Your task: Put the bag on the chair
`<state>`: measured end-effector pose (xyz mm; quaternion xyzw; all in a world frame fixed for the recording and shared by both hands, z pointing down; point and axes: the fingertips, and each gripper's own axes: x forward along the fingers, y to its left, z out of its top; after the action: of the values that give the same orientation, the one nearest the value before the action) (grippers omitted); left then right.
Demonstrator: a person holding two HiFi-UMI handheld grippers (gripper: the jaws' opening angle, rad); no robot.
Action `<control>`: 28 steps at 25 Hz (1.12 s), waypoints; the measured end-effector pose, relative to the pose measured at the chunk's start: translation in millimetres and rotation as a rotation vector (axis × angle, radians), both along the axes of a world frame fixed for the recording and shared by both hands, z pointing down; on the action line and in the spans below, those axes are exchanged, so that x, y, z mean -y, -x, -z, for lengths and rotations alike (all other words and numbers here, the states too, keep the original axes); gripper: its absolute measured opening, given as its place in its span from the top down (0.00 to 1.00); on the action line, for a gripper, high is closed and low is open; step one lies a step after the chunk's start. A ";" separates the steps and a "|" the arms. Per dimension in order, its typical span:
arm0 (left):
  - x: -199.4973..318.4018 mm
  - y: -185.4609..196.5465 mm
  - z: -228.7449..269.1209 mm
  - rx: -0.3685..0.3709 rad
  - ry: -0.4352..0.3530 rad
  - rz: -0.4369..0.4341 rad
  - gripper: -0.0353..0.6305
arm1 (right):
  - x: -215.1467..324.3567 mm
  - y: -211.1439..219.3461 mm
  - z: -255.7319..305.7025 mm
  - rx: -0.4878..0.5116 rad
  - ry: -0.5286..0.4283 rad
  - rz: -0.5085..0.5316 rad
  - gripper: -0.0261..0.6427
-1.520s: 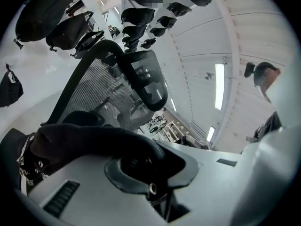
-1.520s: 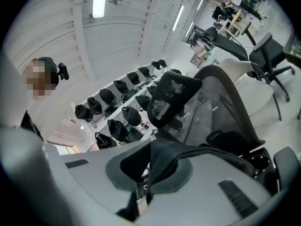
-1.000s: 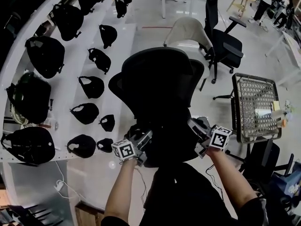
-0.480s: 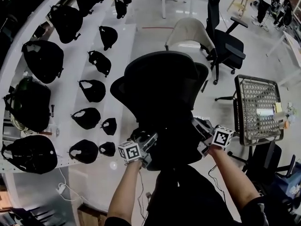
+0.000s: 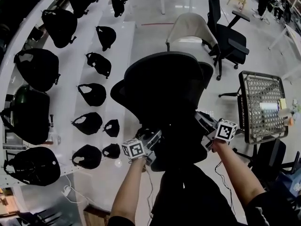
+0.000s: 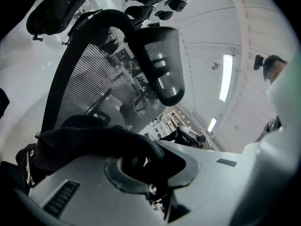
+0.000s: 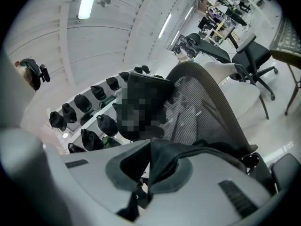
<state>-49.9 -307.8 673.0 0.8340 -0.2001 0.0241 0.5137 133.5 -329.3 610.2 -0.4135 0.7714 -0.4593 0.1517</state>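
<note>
While both grippers clamp the black bag [image 5: 181, 147] (left gripper [image 5: 153, 144] on one fold, right gripper [image 5: 202, 128] on another), it hangs low at the seat of the mesh chair [image 5: 162, 84], seemingly not yet released; setting down and letting go remain. Shelved bags [image 5: 91, 93] stand left, a wire cart [image 5: 263, 102] right, neither blocking

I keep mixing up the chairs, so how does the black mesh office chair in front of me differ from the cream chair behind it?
The black mesh office chair is dark with a see-through back; the cream chair is pale. The black chair has a headrest; the cream chair shows none. The black chair is nearer, the cream chair farther off. Both stand on the floor.
</note>
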 end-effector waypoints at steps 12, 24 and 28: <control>27.7 -3.0 -57.3 0.020 0.123 0.042 0.86 | 29.5 1.9 -47.6 -0.023 0.096 -0.009 0.95; 41.3 2.3 -125.4 0.112 0.258 0.099 0.85 | 42.3 -3.3 -125.4 -0.075 0.225 0.018 0.95; 51.9 17.6 -139.2 0.095 0.278 0.178 0.84 | 50.8 15.7 -133.7 -0.128 0.210 0.120 0.95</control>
<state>-67.4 -359.7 812.1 0.7318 -0.2920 0.0455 0.6141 117.8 -380.1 743.9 -0.4087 0.7505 -0.5185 0.0306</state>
